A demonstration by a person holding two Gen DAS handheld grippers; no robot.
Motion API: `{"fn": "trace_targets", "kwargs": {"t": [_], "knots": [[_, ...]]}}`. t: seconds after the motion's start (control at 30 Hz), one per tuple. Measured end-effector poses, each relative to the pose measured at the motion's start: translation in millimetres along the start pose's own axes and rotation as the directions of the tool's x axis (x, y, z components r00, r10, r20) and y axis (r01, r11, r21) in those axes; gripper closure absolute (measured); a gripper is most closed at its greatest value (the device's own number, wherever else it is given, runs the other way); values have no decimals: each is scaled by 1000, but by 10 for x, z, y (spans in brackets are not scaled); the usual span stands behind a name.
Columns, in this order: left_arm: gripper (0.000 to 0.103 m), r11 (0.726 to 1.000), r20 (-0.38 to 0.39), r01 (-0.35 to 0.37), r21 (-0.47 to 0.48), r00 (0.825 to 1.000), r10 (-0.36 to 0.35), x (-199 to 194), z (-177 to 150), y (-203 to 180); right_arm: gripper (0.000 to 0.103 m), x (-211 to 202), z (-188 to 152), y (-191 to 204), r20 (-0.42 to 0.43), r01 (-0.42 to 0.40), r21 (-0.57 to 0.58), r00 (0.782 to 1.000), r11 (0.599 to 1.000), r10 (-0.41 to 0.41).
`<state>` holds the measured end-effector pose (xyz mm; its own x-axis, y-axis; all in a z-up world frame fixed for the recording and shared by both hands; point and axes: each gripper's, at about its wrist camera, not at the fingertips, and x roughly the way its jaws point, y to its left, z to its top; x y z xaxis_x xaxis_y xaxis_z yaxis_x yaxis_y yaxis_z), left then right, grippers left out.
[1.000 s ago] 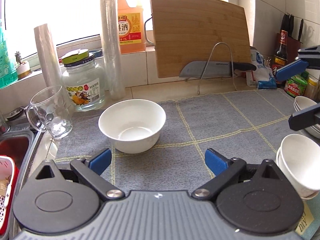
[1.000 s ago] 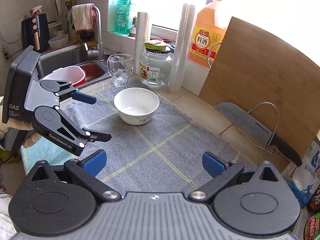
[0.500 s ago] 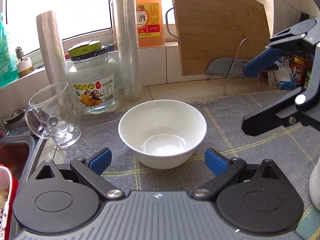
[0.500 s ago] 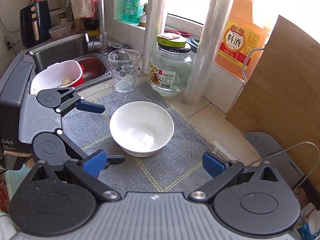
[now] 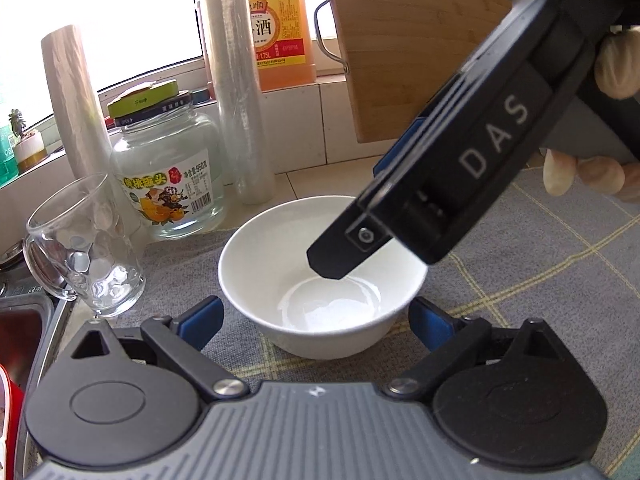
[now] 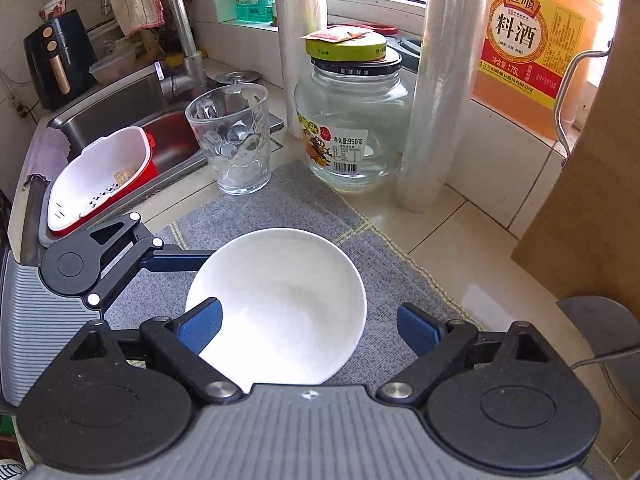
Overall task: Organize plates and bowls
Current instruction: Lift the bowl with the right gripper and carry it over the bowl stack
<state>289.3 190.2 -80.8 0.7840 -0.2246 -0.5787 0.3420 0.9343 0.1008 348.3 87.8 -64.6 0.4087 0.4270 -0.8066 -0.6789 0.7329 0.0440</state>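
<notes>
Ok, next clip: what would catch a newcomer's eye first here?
The white bowl on the grey mat, with both grippers crowding it: the left gripper straddles its sides, and the right gripper, whose fingers have just been closing, hangs over it from above, the bowl between them. Behind stand a glass mug, a big glass jar and an orange bottle by the window.
</notes>
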Motion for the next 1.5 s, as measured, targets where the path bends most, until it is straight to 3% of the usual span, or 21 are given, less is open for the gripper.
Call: {"fn": "trace_targets", "kwargs": {"t": [0.33, 0.83, 1.5], "knots": [[10, 999, -6, 33, -2, 999, -33, 75, 22, 33, 28, 222, 54, -102, -35, -74, 56, 996, 996, 76], [10, 999, -26, 48, 8, 999, -48, -64, 80, -15, 29, 86, 42, -54, -32, -81, 64, 996, 995, 83], [10, 990, -36, 139, 36, 990, -138, -776, 125, -429, 29, -847, -397, 237, 50, -120, 88, 992, 989, 116]]}}
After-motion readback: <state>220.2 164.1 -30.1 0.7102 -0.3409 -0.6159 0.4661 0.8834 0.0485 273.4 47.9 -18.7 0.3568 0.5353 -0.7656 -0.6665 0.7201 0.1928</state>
